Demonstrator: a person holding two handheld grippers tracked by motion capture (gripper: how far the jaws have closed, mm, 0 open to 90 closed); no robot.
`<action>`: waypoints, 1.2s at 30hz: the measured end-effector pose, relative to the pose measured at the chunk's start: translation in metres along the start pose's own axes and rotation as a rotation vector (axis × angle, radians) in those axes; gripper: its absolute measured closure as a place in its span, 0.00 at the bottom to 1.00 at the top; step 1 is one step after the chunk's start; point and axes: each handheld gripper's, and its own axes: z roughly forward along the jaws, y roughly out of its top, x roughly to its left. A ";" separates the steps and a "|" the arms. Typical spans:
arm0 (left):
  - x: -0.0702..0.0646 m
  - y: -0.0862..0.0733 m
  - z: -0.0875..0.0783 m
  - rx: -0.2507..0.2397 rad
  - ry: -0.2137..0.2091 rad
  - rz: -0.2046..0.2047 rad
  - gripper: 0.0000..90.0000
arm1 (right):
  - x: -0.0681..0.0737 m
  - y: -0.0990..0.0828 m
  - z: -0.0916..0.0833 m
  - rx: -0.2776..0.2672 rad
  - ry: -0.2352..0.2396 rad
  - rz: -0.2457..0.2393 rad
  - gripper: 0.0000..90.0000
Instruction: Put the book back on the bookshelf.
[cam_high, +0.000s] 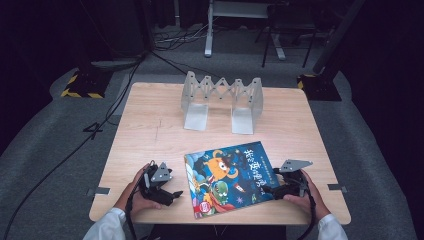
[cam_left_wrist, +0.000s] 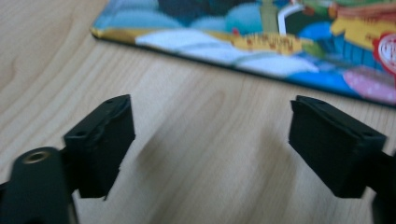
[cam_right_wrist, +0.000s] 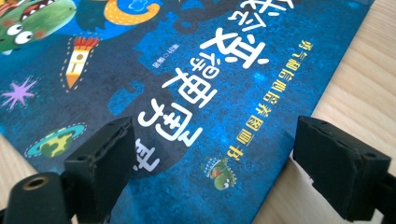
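Book (cam_high: 229, 178): lies flat on the table (cam_high: 150, 130), between the two grippers, cover up, near the table's front edge.
Left gripper (cam_high: 176, 193): jaws apart with nothing between them, low over bare wood; the book's left edge lies just ahead of its tips, not touched.
Right gripper (cam_high: 266, 190): jaws spread wide over the book's right edge, one jaw above the cover, the other above the wood beside it; no pad presses on the book.
Open room: bare wood left of the left gripper and right of the right gripper, up to the table's side edges.
Beyond the book: a grey folding rack (cam_high: 222, 101) stands well apart from both grippers, near the far edge; bare table in between.
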 end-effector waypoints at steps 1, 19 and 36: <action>0.003 0.003 -0.001 -0.011 0.006 0.003 0.17 | 0.000 0.002 0.002 0.000 0.004 -0.006 0.16; 0.050 0.048 0.039 -0.031 0.004 -0.048 0.18 | 0.006 -0.001 -0.002 -0.030 -0.004 -0.044 0.25; 0.046 0.050 0.058 0.021 -0.122 -0.054 0.15 | 0.022 -0.020 -0.018 0.031 -0.009 -0.091 0.28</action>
